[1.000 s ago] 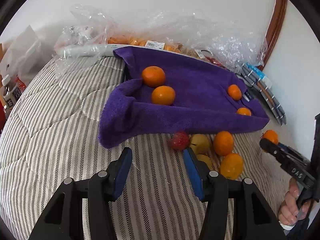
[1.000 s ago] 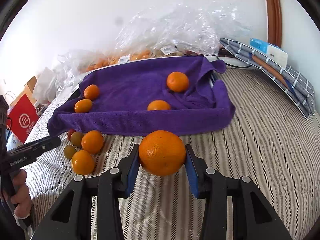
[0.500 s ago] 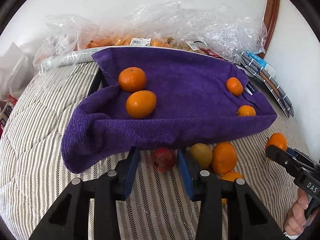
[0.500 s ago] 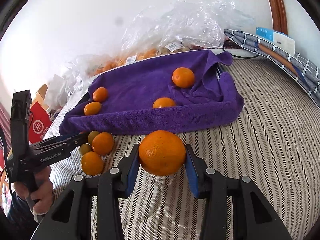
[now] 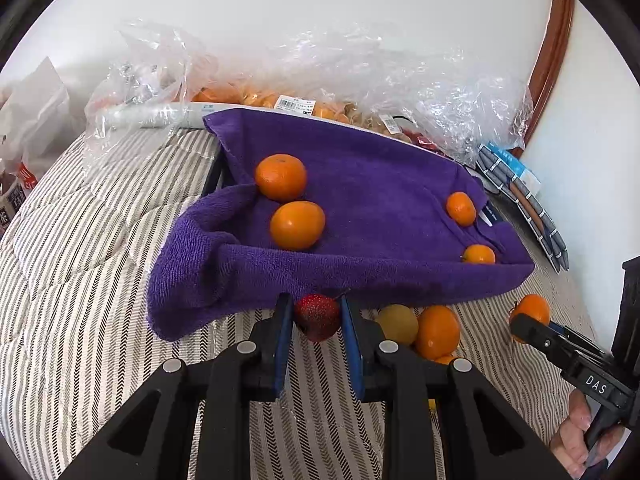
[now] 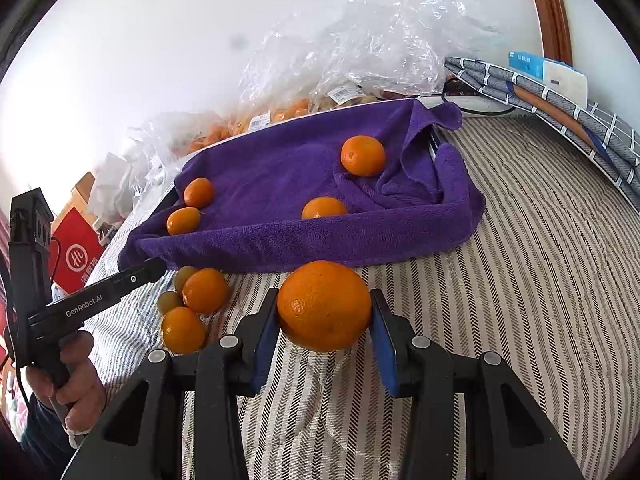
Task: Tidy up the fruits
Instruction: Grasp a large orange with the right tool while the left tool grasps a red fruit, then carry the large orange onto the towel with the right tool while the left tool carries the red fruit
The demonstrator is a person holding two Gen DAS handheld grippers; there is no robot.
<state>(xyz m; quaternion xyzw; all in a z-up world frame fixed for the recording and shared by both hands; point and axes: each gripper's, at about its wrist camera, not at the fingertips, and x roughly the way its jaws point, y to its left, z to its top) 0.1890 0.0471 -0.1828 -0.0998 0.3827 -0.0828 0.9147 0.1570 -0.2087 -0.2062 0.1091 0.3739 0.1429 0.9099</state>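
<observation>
My left gripper's arms hide most of a small yellow fruit (image 5: 432,404). The purple towel (image 5: 360,208) covers whatever tray lies beneath. Fruit inside the plastic bags (image 5: 360,80) blurs together.

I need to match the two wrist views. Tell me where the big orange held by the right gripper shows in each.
Left wrist: far right edge, the big orange peeks above the right gripper.
Right wrist: lower centre, big orange between the fingers.
Shared landmark: purple towel.
</observation>
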